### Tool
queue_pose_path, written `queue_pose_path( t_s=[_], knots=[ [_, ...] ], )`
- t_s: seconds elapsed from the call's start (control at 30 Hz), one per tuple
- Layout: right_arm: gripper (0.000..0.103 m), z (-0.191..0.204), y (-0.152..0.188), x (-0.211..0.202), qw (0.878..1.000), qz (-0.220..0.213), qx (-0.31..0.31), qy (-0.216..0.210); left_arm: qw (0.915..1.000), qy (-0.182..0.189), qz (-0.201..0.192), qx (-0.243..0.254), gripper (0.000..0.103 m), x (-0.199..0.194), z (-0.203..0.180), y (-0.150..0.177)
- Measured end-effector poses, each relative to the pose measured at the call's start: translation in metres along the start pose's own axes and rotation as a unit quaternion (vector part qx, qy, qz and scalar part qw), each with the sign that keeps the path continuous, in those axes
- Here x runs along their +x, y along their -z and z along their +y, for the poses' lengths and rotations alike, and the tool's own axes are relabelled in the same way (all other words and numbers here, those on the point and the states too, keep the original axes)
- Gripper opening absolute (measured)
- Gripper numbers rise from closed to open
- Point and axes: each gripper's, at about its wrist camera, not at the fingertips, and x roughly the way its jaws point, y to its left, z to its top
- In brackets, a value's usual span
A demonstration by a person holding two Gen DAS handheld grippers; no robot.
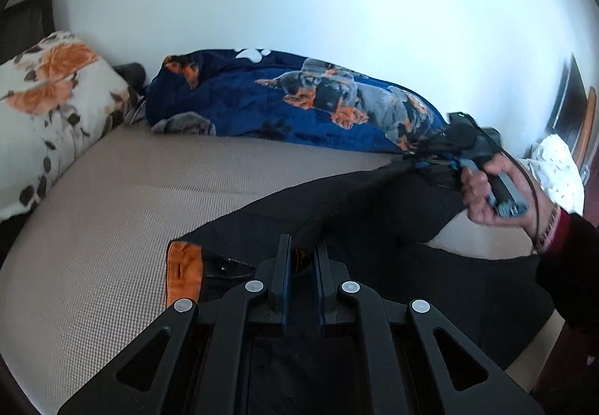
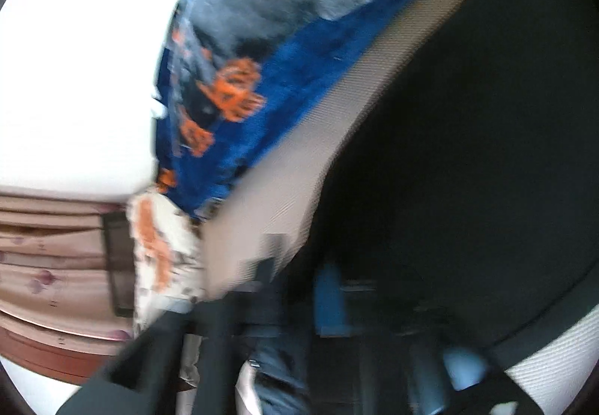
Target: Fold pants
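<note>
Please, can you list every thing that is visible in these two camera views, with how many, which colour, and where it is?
pants: one, black with an orange inner patch, spread on the mattress, near side.
mattress: one, beige, under everything.
blanket: one, blue with dog print, along the wall.
pillow: one, white with orange flowers, far left.
wall: white, behind the bed.
left gripper: black, shut on a fold of the pants.
right gripper: black and grey, at the pants' far edge, shut; grip unclear.
hand: one, holding the right gripper, dark sleeve.
</note>
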Motion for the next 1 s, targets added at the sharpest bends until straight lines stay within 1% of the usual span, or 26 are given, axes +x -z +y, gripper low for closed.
queue_pose_path(
  t_s=[0.1,0.17,0.23,0.27,0.3,0.33,0.37,0.47,0.53,0.67,0.7,0.8,0.9,1.0],
  knots=[
    [0.007,0.006,0.025,-0.015,0.999,-0.023,-0.044,0.016,0.9999,-0.015,0.004,-0.002,0.011,-0.002,0.006,0.001],
    [0.007,0.011,0.050,-0.029,0.997,-0.037,-0.068,0.019,0.9998,-0.018,0.009,-0.011,0.011,-0.006,0.012,0.002],
    [0.007,0.015,0.086,-0.050,0.993,-0.050,-0.100,0.024,0.9994,-0.026,0.013,-0.017,0.011,-0.011,0.019,0.007],
    [0.007,0.014,0.096,-0.054,0.993,-0.053,-0.106,0.026,0.9993,-0.029,0.016,-0.020,0.011,-0.014,0.022,0.010],
    [0.007,0.012,0.116,-0.062,0.992,-0.052,-0.112,0.027,0.9990,-0.031,0.020,-0.024,0.011,-0.016,0.024,0.014],
    [0.006,0.008,0.125,-0.067,0.992,-0.050,-0.112,0.026,0.9988,-0.035,0.024,-0.025,0.011,-0.019,0.025,0.019],
    [0.006,0.005,0.143,-0.072,0.992,-0.049,-0.113,0.024,0.9986,-0.037,0.027,-0.027,0.011,-0.021,0.026,0.023],
    [0.005,-0.016,0.176,-0.095,0.991,-0.041,-0.123,0.036,0.9979,-0.045,0.037,-0.030,0.012,-0.029,0.027,0.039],
    [0.005,-0.027,0.201,-0.102,0.991,-0.029,-0.123,0.043,0.9974,-0.049,0.041,-0.032,0.012,-0.033,0.028,0.047],
    [0.005,-0.036,0.233,-0.103,0.990,-0.005,-0.131,0.053,0.9960,-0.055,0.051,-0.048,0.012,-0.044,0.034,0.065],
    [0.005,-0.039,0.243,-0.101,0.989,0.007,-0.133,0.059,0.9956,-0.056,0.053,-0.053,0.012,-0.047,0.036,0.071],
    [0.005,-0.057,0.265,-0.097,0.990,0.037,-0.117,0.064,0.9945,-0.061,0.063,-0.058,0.012,-0.051,0.038,0.084],
    [0.005,-0.069,0.281,-0.091,0.991,0.053,-0.105,0.069,0.9938,-0.071,0.065,-0.056,0.013,-0.055,0.038,0.094],
    [0.005,-0.071,0.289,-0.091,0.991,0.056,-0.104,0.065,0.9938,-0.074,0.058,-0.059,0.014,-0.062,0.040,0.097]
  ],
)
